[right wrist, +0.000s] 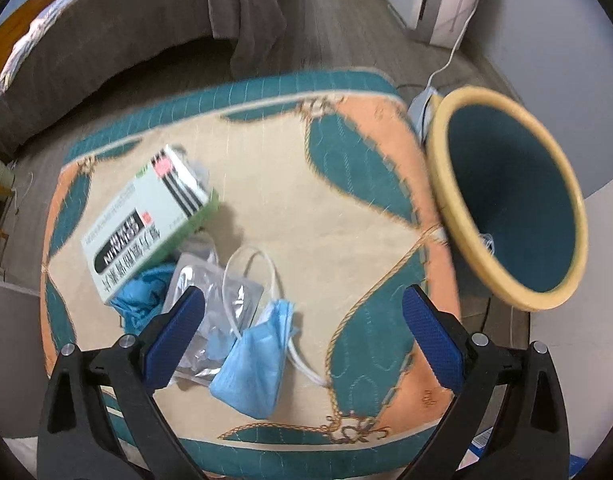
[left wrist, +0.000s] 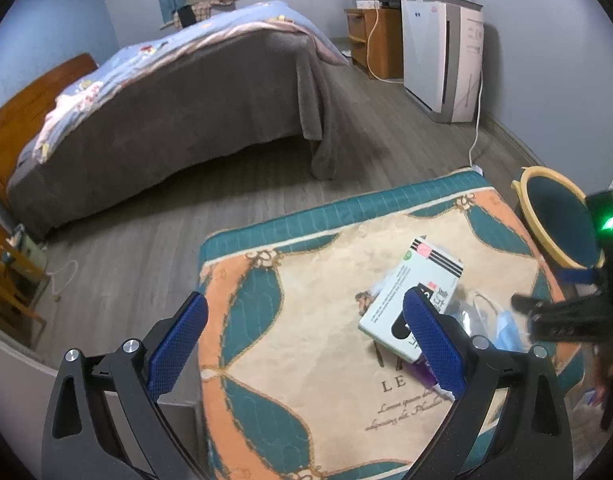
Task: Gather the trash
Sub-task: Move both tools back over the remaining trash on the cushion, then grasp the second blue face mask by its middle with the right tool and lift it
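Note:
A white and green carton (right wrist: 146, 220) lies on the patterned cloth-covered table (right wrist: 314, 208), also seen in the left wrist view (left wrist: 410, 292). Beside it lie a crumpled blue glove (right wrist: 142, 296), a silver foil wrapper (right wrist: 210, 300) and a blue face mask (right wrist: 254, 364) with white loops. A yellow-rimmed, teal bin (right wrist: 506, 200) stands off the table's right edge; it shows in the left wrist view (left wrist: 558, 220). My right gripper (right wrist: 302, 336) is open above the mask and wrapper. My left gripper (left wrist: 306, 344) is open over the table's left part, its right finger in front of the carton.
A bed (left wrist: 166, 112) with grey cover stands beyond the table across wood floor. A white air purifier (left wrist: 442, 56) and wooden cabinet (left wrist: 374, 40) line the far wall, with a white cable (left wrist: 476, 120) running down. The right gripper's body (left wrist: 578, 312) shows at the left view's right edge.

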### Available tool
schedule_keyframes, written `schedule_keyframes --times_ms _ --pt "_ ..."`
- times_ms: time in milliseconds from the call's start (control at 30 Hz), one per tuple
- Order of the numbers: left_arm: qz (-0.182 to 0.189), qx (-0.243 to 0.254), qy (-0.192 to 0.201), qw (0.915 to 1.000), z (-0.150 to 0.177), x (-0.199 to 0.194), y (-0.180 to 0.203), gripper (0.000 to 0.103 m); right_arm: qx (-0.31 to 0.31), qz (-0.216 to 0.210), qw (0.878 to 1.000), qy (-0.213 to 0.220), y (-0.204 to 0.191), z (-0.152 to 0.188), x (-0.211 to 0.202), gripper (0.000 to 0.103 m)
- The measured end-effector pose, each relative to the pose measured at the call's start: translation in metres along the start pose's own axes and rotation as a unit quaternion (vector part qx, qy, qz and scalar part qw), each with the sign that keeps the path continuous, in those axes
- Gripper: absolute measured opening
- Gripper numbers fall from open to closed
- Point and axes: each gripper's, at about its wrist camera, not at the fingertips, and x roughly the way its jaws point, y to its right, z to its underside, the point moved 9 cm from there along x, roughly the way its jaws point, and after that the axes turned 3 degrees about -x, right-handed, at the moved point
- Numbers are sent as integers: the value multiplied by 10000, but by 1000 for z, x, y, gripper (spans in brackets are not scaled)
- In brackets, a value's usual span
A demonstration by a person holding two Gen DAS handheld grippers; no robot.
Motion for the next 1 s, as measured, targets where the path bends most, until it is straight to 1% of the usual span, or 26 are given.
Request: schedule_keyframes --times_ms 33,100,133,167,233,300,333,400,433,500,600,733,833,900,1000 --pt "-8 -19 -41 10000 1 4 0 97 -79 6 9999 -82 -3 3 5 94" --pt "-8 -59 -123 9999 3 12 0 97 -142 -45 9997 -174 -8 6 10 86" --pt "-11 -71 -166 9998 4 16 0 97 -145 -89 9996 -221 -9 8 11 84" --pt "-9 -75 -213 9997 5 20 1 97 -139 -147 9994 -281 -11 11 13 79" --pt "-8 -72 -287 9996 7 25 2 97 -165 -249 9985 -465 -14 17 20 71" --pt "7 -90 -356 9993 9 30 4 97 -175 -354 9971 -651 -17 25 26 55" --pt "27 -108 -396 9992 10 34 5 97 -168 -413 9962 -744 -19 29 29 50" --pt "52 -116 -454 9989 11 40 8 97 -123 -510 9946 -896 -21 36 33 21" --pt "71 -96 -478 9988 12 43 11 97 -113 -530 9943 -921 -21 36 33 20" --pt "73 16 -505 9987 13 48 17 97 -129 -544 9951 -813 -20 31 29 14" --pt "90 307 -566 9979 16 58 33 97 -121 -567 9970 -520 -15 15 18 14" --pt "286 406 -716 9962 21 73 50 97 -131 -541 9983 -143 -5 -8 0 14" --pt "352 518 -853 9944 25 88 62 97 -205 -491 9986 53 2 -21 -10 14" --pt "363 669 -923 9928 28 97 69 97 -252 -510 9983 116 5 -30 -12 14" --pt "543 759 -1012 9905 30 108 80 97 -189 -624 9979 57 13 -37 -8 14"
